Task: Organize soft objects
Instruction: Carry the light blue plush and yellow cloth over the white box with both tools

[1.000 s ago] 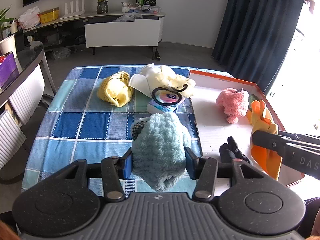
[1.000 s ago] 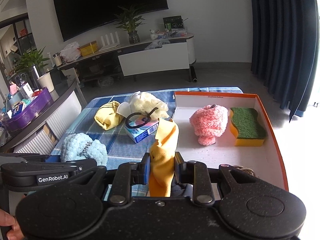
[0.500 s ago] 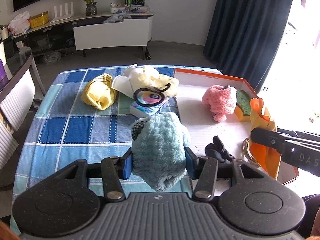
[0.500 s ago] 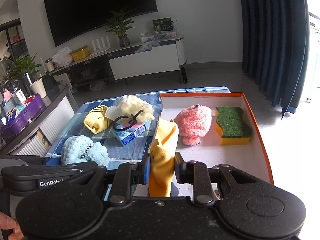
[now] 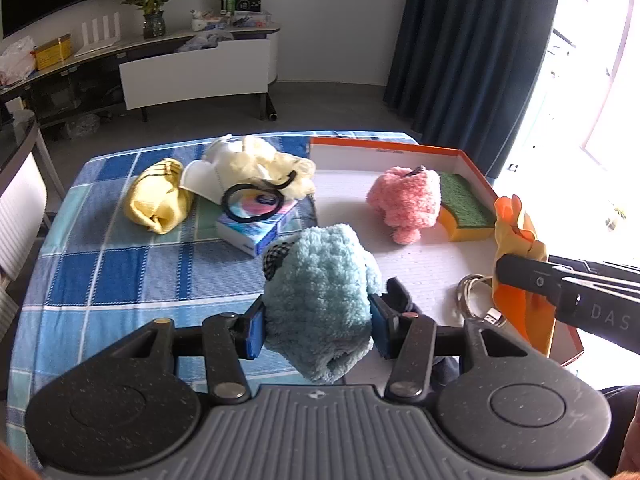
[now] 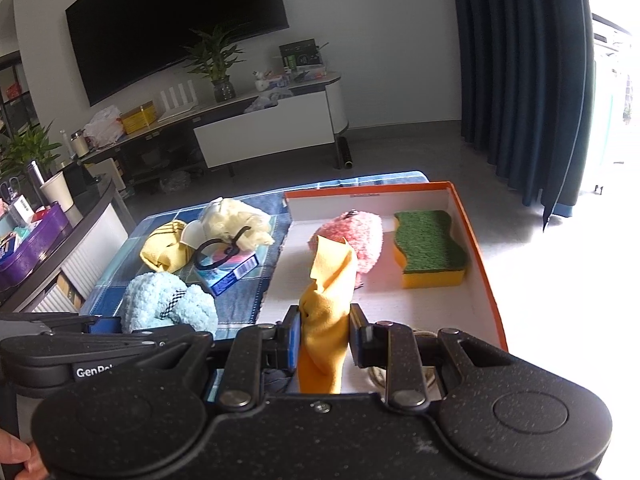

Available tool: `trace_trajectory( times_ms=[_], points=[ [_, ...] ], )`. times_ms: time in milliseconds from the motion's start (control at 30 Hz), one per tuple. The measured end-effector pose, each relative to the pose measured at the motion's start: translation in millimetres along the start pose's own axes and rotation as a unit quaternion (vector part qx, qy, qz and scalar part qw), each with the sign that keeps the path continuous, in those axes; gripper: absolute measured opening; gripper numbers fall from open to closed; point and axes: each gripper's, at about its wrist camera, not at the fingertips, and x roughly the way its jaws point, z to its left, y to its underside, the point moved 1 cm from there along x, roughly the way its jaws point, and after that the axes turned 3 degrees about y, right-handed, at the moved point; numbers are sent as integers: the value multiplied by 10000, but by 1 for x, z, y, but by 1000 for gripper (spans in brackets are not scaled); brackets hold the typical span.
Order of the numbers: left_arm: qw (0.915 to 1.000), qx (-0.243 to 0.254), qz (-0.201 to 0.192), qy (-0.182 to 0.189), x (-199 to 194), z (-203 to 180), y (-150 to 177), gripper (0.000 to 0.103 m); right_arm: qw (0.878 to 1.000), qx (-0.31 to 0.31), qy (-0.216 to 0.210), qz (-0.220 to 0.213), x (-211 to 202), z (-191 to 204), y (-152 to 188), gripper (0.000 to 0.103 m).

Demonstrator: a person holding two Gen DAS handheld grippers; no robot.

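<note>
My left gripper [image 5: 318,330] is shut on a fluffy light-blue plush [image 5: 320,288], held above the near-left corner of the orange-rimmed box [image 5: 384,145]. My right gripper [image 6: 324,340] is shut on a folded yellow cloth [image 6: 330,292] over the box's near edge [image 6: 486,264]. Inside the box lie a pink plush [image 5: 406,200] [image 6: 358,240] and a green-and-yellow sponge [image 5: 464,208] [image 6: 430,246]. From the right wrist view the blue plush [image 6: 168,304] and left gripper appear at lower left; the yellow cloth [image 5: 516,248] shows at right in the left wrist view.
On the blue checked tablecloth [image 5: 120,264] lie a yellow towel [image 5: 158,202], a cream-white soft pile [image 5: 252,162], and a small blue box with a black ring on it [image 5: 254,220]. A coiled cable [image 5: 476,300] and a dark item [image 5: 400,292] sit in the box's near part.
Both grippers have moved rightward toward the orange box with their loads; the box and its pink plush and sponge now sit closer to centre. Grips are unchanged.
</note>
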Motion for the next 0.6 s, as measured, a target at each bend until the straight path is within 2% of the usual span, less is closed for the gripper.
trace_trajectory(
  times_ms=[600],
  points=[
    [9992,277,75,288,22,-37,-13,52,9993,241,273,-39,1,-32,-2,31]
  ],
)
